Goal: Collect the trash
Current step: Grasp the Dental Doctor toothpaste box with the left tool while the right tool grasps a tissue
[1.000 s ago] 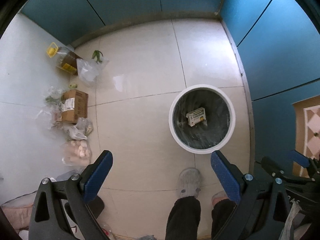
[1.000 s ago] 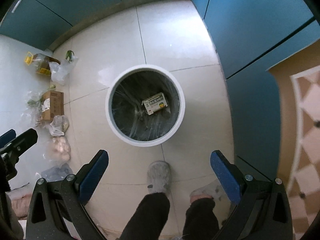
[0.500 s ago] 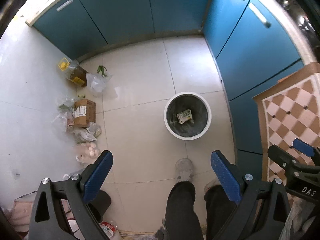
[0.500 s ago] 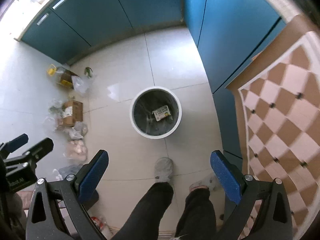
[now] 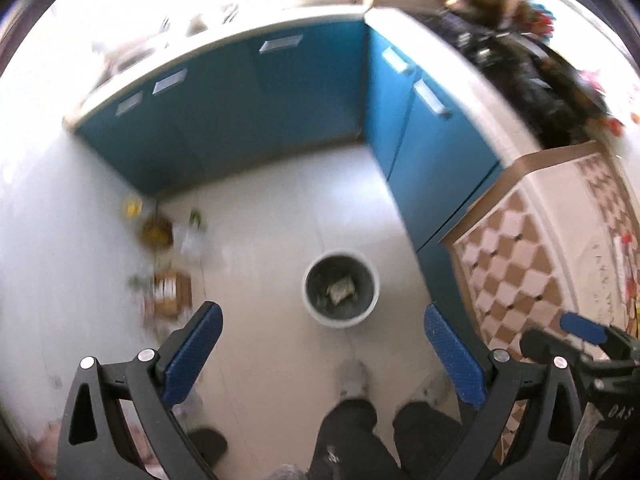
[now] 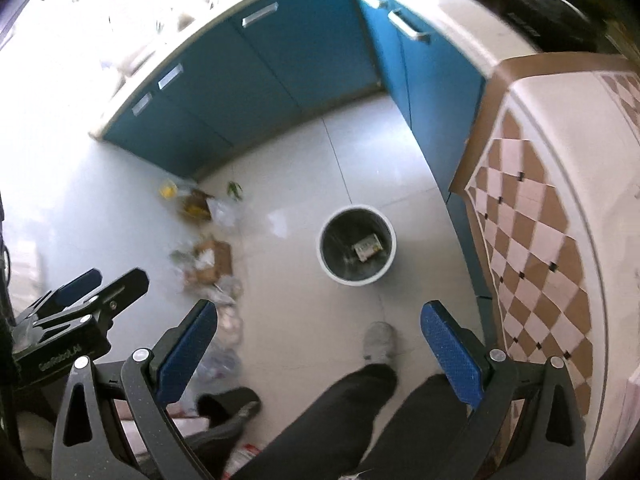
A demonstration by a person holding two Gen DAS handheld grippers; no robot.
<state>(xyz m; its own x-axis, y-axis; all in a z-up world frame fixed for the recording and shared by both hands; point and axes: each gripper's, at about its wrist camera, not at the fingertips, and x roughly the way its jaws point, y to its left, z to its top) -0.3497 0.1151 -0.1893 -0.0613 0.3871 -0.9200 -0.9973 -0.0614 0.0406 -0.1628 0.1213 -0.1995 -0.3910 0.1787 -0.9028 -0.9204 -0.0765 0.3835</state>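
Observation:
A round white trash bin [image 5: 341, 322] [image 6: 357, 280] with a dark liner stands on the tiled floor far below both grippers. A small yellow-and-white box [image 5: 341, 290] [image 6: 367, 247] lies inside it. My left gripper [image 5: 322, 354] is open and empty, high above the floor. My right gripper [image 6: 320, 352] is open and empty too, at about the same height. Each gripper shows at the edge of the other's view, the right one [image 5: 580, 334] and the left one [image 6: 90, 292].
Loose trash lies along the left of the floor: a cardboard box [image 5: 172, 294] [image 6: 210, 260], plastic bags [image 6: 228, 212] and a yellow-capped bottle [image 5: 154, 232]. Blue cabinets [image 5: 240, 116] stand behind and to the right. A checkered tabletop [image 6: 532, 240] is at right. The person's legs [image 6: 360, 420] are below.
Both grippers have risen well above the floor, so the bin and the trash look much smaller. The countertops and the checkered tabletop have come into view. Both grippers stay open.

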